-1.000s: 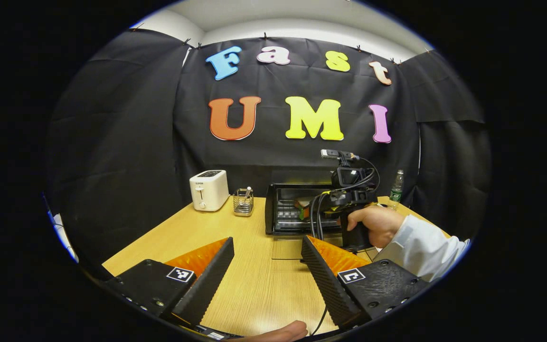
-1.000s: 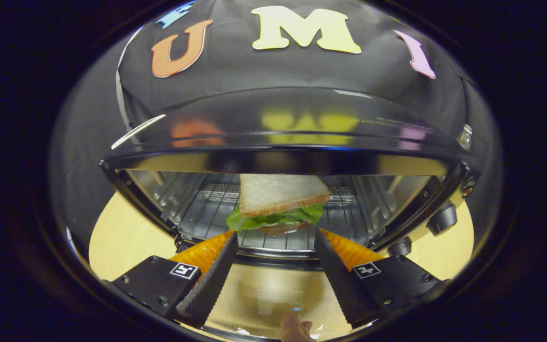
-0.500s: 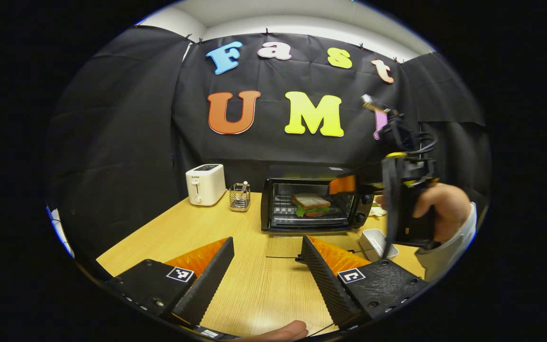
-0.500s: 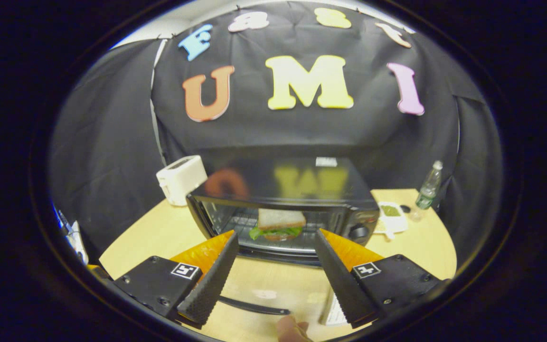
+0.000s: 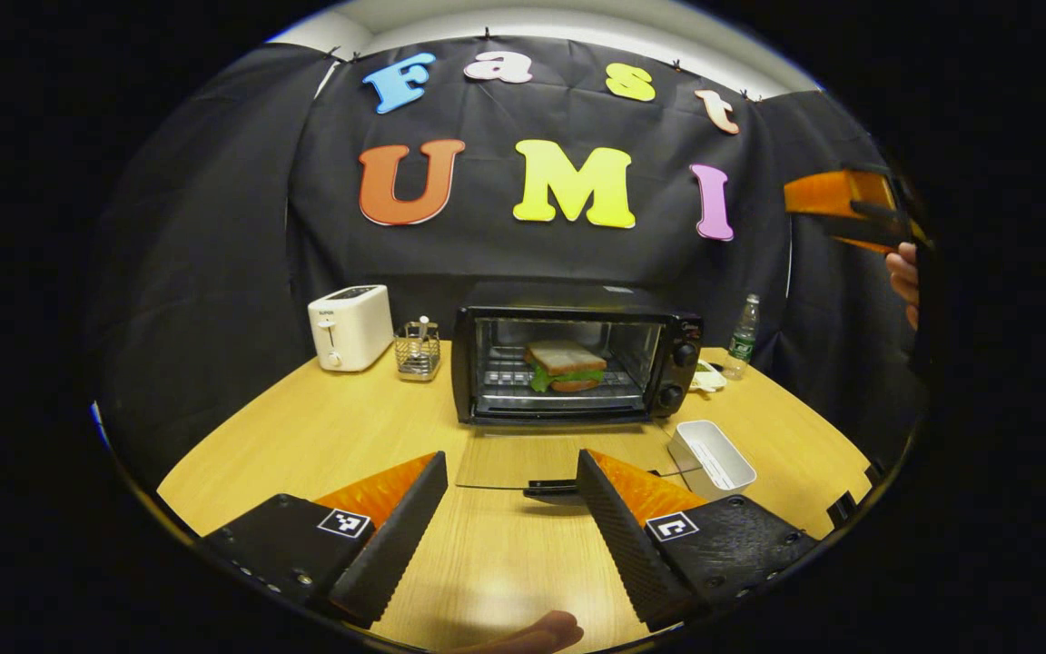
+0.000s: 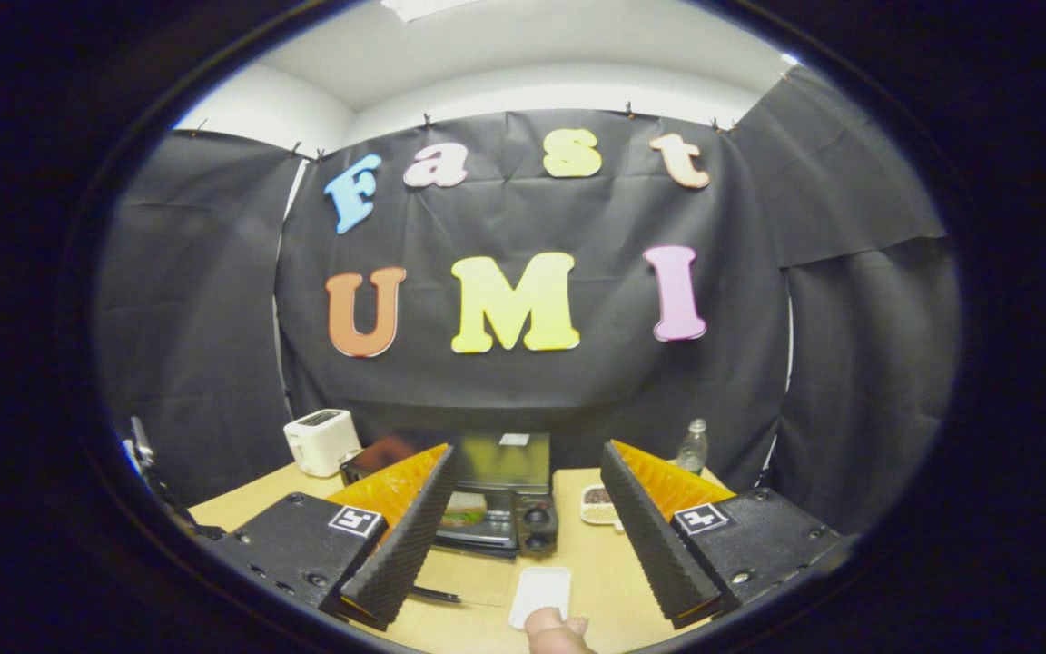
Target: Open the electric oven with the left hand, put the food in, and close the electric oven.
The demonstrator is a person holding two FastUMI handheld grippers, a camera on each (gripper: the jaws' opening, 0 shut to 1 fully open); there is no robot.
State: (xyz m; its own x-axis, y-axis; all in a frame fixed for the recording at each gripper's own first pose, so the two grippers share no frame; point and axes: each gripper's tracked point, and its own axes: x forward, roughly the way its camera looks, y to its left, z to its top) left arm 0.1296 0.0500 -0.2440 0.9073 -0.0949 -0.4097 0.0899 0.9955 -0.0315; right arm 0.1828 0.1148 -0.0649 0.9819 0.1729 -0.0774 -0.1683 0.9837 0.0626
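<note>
The black electric oven (image 5: 577, 359) stands at the back of the wooden table, its glass door (image 5: 568, 459) folded down flat with the handle (image 5: 552, 491) toward me. A sandwich (image 5: 567, 365) with lettuce lies on the rack inside. My left gripper (image 5: 509, 536) hovers open over the table in front of the door, holding nothing. In the right gripper view, my right gripper (image 6: 527, 536) is open and empty, high above the table, with the oven (image 6: 496, 495) far below it. The left gripper view shows that right gripper (image 5: 836, 207) raised at the upper right, held by a hand (image 5: 900, 277).
A white toaster (image 5: 350, 327) and a wire utensil holder (image 5: 418, 347) stand left of the oven. To its right are a water bottle (image 5: 743, 329), a small dish (image 5: 707, 377) and a white rectangular tray (image 5: 712, 454). Black cloth walls close in the table.
The right gripper has drawn back out of the oven and risen high to the right, leaving the sandwich on the rack. The left gripper stays open and has shifted only slightly.
</note>
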